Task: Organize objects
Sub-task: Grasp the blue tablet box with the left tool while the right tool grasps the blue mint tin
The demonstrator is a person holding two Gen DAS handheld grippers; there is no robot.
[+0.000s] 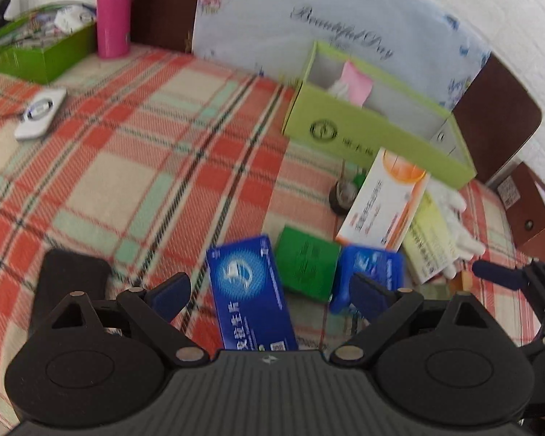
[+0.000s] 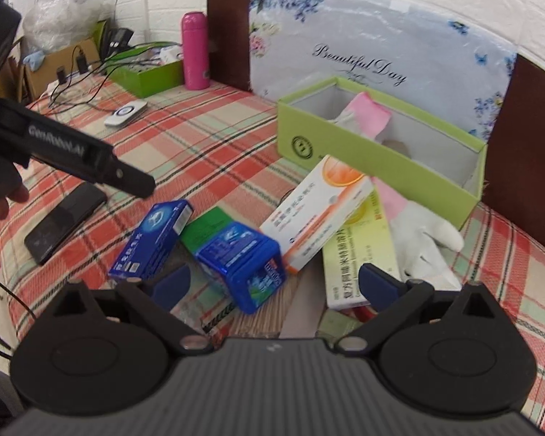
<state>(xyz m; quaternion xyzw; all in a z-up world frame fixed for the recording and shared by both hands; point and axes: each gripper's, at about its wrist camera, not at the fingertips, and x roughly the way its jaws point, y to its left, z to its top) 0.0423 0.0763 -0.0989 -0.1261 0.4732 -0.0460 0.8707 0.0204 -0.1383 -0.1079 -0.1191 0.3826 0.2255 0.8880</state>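
While both grippers hover over the cluttered plaid tablecloth [image 1: 127,138], the left gripper [image 1: 269,290] stands wide open and empty, its jaws to either side of the long blue medicine box [image 1: 250,290] without touching it; the right gripper [image 2: 272,283] is likewise spread wide and holds nothing, its jaws framing the blue tin [image 2: 247,265]. The loose items lie heaped just in front of the open light-green box [image 2: 374,152], which already holds a pink-cuffed glove [image 2: 363,116]: the green box [image 1: 305,265] beside the blue ones, the orange-and-white carton [image 2: 319,210] leaning over the yellow-green carton [image 2: 359,261], and a white glove [image 2: 421,239] at the box's near wall. Likely faults: the tilted blue tin, touching its neighbours, may roll or slip from a closing grip; lifting a lower carton may topple the orange-and-white one; the two grippers, working close together, may collide; motion blur suggests haste, which favours a misaligned grasp
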